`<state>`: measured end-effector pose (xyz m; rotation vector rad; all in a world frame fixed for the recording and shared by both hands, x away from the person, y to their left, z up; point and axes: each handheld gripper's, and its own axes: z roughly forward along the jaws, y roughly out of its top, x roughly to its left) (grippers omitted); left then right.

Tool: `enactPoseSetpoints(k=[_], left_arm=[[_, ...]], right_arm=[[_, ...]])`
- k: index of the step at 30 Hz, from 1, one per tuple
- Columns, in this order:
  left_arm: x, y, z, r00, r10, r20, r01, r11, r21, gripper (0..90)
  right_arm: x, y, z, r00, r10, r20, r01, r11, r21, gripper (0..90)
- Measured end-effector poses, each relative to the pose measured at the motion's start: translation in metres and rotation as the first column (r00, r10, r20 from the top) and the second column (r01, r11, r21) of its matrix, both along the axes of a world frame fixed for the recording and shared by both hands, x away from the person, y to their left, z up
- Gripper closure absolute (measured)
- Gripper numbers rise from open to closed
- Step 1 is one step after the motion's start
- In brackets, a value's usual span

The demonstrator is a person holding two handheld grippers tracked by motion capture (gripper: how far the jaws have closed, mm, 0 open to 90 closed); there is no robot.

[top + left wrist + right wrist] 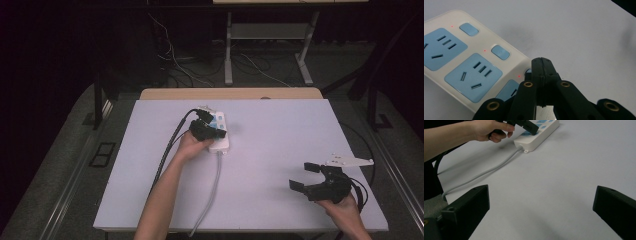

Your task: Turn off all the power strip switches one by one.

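Your power strip (456, 62): smooth white plastic, faint sheen; socket faces and switches (500, 52) matt pale-blue plastic. Its cord (484, 171) smooth grey rubbery sheath. Your left gripper (541, 63): matt black plastic, brass-coloured metal pins at pivots. Right gripper (541, 202): same dull black plastic. Table (280, 135): matt, smooth, pale sheet; wood-look edge behind.

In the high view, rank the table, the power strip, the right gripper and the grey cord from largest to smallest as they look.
1. Table, by far the largest.
2. Grey cord, long but thin.
3. Right gripper.
4. Power strip, partly covered by the left gripper.
The last two look close, and the right gripper sits nearer the camera, so their order is unsure.
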<state>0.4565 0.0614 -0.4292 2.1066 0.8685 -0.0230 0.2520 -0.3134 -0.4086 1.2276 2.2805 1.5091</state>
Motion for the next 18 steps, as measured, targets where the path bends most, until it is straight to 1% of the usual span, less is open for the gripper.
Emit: enactPoseSetpoints(k=[2, 5, 8, 9, 11, 12, 16, 18], left_arm=[[-0.0004, 0.0000, -0.0004, 1.0000, 0.003, 0.001, -0.003, 1.0000, -0.003, 89.6], [0.0009, 0.0020, -0.0019, 0.9998, 0.007, -0.018, -0.007, 0.9997, -0.023, 89.7], [0.0003, 0.0021, -0.0024, 0.9999, 0.005, -0.010, -0.005, 0.9998, -0.021, 89.8], [0.0002, 0.0014, -0.0028, 1.0000, 0.004, -0.005, -0.004, 0.9999, -0.012, 89.9], [0.0002, 0.0013, -0.0026, 1.0000, 0.005, -0.005, -0.005, 0.9999, -0.012, 89.8], [0.0004, 0.0016, -0.0029, 0.9999, 0.007, -0.011, -0.007, 0.9998, -0.018, 89.8], [-0.0005, 0.0030, -0.0039, 0.9999, 0.012, -0.009, -0.012, 0.9996, -0.027, 89.7], [-0.0005, 0.0037, -0.0046, 0.9998, 0.017, -0.013, -0.017, 0.9991, -0.038, 89.7]], right_arm=[[-0.0005, 0.0001, 0.0002, 1.0000, 0.001, 0.001, -0.001, 1.000, 0.001, 0.6], [-0.0014, -0.0007, 0.0010, 1.0000, 0.000, 0.007, 0.000, 1.000, 0.004, 0.6], [-0.0016, -0.0014, 0.0013, 0.9999, -0.002, 0.010, 0.002, 1.000, 0.008, 0.6], [-0.0018, -0.0016, 0.0015, 1.0000, -0.003, 0.010, 0.003, 1.000, 0.008, 0.6], [-0.0019, -0.0019, 0.0017, 0.9999, -0.004, 0.010, 0.004, 1.000, 0.009, 0.6], [-0.0022, -0.0019, 0.0019, 0.9999, -0.004, 0.010, 0.004, 1.000, 0.010, 0.6], [-0.0025, -0.0023, 0.0021, 0.9999, -0.003, 0.013, 0.003, 1.000, 0.008, 0.6], [-0.0020, -0.0025, 0.0015, 0.9999, -0.005, 0.009, 0.005, 1.000, 0.009, 0.6]])
